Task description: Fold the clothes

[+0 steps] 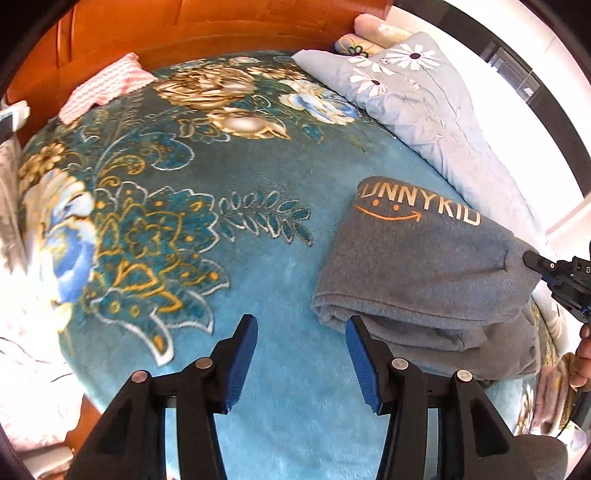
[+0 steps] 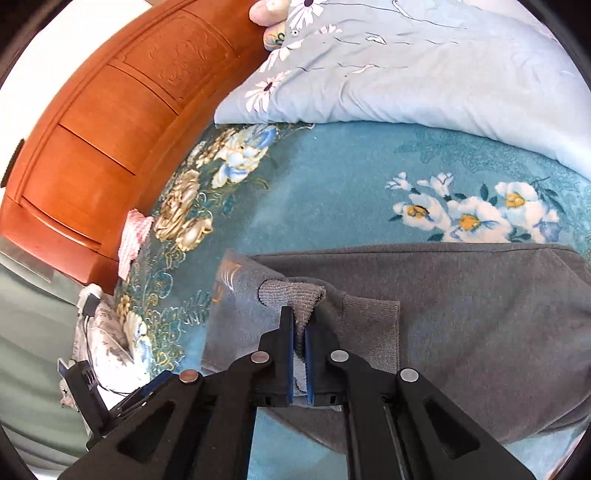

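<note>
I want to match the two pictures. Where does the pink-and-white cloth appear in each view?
Left wrist: pink-and-white cloth at upper left, against the wooden headboard.
Right wrist: at left of centre, between headboard and blanket.
Shared landmark: the grey sweater.

The left claw (image 1: 301, 363) points steeply downward, its two blue-padded fingers (image 1: 242, 363) standing apart with nothing between them. The right claw (image 2: 299, 332) also angles downward, its fingers (image 2: 286, 350) pressed nearly together, pinching a ribbed grey sweater cuff (image 2: 295, 293). In the left wrist view the right claw's black tip enters from the right edge, with part of a hand (image 1: 583, 354) below it.
</note>
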`<state>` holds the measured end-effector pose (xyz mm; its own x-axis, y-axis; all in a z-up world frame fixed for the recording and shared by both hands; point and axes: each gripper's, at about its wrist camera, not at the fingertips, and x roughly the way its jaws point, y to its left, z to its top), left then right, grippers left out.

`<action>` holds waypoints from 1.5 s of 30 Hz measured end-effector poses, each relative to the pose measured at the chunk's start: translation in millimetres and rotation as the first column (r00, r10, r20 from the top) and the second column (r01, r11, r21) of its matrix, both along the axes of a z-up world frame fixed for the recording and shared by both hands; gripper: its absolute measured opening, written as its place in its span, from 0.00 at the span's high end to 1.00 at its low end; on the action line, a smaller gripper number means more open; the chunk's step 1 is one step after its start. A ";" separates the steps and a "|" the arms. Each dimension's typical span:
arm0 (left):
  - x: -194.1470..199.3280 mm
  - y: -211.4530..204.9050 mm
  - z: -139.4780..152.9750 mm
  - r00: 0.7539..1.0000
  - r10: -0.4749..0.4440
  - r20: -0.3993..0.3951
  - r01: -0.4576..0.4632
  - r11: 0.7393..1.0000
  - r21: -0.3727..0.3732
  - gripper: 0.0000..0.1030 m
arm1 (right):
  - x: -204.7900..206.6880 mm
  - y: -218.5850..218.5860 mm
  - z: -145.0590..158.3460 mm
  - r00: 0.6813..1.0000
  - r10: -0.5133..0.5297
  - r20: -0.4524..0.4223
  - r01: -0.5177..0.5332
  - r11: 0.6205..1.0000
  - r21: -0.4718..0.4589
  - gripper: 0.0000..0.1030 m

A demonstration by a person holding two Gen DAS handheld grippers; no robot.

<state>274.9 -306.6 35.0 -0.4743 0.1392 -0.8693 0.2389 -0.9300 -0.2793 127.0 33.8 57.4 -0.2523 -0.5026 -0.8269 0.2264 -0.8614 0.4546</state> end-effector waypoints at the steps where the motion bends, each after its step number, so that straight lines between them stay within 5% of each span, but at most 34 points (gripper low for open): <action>1: 3.7 3.2 9.7 1.000 -0.001 0.009 0.001 1.000 -0.020 0.48 | 1.9 2.7 5.9 1.000 0.011 -0.006 -0.011 1.000 -0.007 0.96; 4: 12.8 16.2 36.8 0.999 -0.024 0.025 0.028 0.989 -0.146 0.48 | -9.7 -2.3 -12.5 0.998 0.025 0.052 -0.029 0.997 0.067 0.96; 8: 20.2 34.3 57.2 0.996 -0.084 0.025 0.088 0.958 -0.273 0.48 | -5.0 19.0 -19.1 0.997 -0.042 0.062 0.044 0.998 -0.033 0.93; 10: 12.1 42.6 60.0 0.995 -0.089 0.048 0.099 0.941 -0.325 0.48 | 6.9 38.2 -10.4 0.997 -0.077 0.017 0.079 0.991 -0.108 0.72; 11: 7.5 47.6 61.0 0.995 -0.093 0.043 0.102 0.936 -0.336 0.48 | 18.1 53.2 -3.7 0.996 -0.087 -0.017 0.084 0.985 -0.153 0.53; 13: -5.3 57.0 58.5 0.994 -0.101 0.041 0.109 0.939 -0.328 0.48 | 46.4 89.3 1.2 0.987 -0.141 -0.075 0.126 0.976 -0.179 0.44; 17: -43.2 85.3 48.4 0.991 -0.118 0.063 0.131 0.957 -0.259 0.48 | 92.0 168.9 -31.3 0.951 -0.307 -0.027 0.299 0.939 -0.169 0.37; 18: -53.4 94.9 47.3 0.990 -0.126 0.060 0.137 0.963 -0.233 0.48 | 97.8 187.0 -40.2 0.931 -0.364 -0.007 0.358 0.917 -0.174 0.29; 21: -86.0 134.1 39.8 0.982 -0.180 0.058 0.186 0.975 -0.120 0.48 | 115.2 241.2 -66.8 0.849 -0.525 0.055 0.526 0.831 -0.182 0.29; 26: -127.1 204.3 -5.4 0.946 -0.298 0.129 0.289 0.954 0.080 0.48 | 106.2 267.5 -87.0 0.783 -0.608 0.128 0.619 0.748 -0.239 0.29; 34: -153.6 251.1 -65.1 0.889 -0.387 0.244 0.352 0.920 0.173 0.45 | 118.1 265.1 -74.9 0.761 -0.634 0.141 0.649 0.739 -0.181 0.28; 37: -152.1 243.6 -59.7 0.902 -0.374 0.217 0.322 0.916 0.238 0.45 | 124.0 266.1 -77.6 0.742 -0.646 0.181 0.670 0.723 -0.166 0.28; 40: -137.5 215.7 -21.0 0.951 -0.300 0.078 0.260 0.909 0.327 0.45 | 129.5 269.7 -76.4 0.740 -0.661 0.128 0.673 0.727 -0.136 0.28; 45: -86.0 138.1 31.2 0.993 -0.080 -0.090 0.109 0.912 0.395 0.45 | 121.0 293.3 -95.2 0.631 -0.768 0.108 0.774 0.612 -0.163 0.28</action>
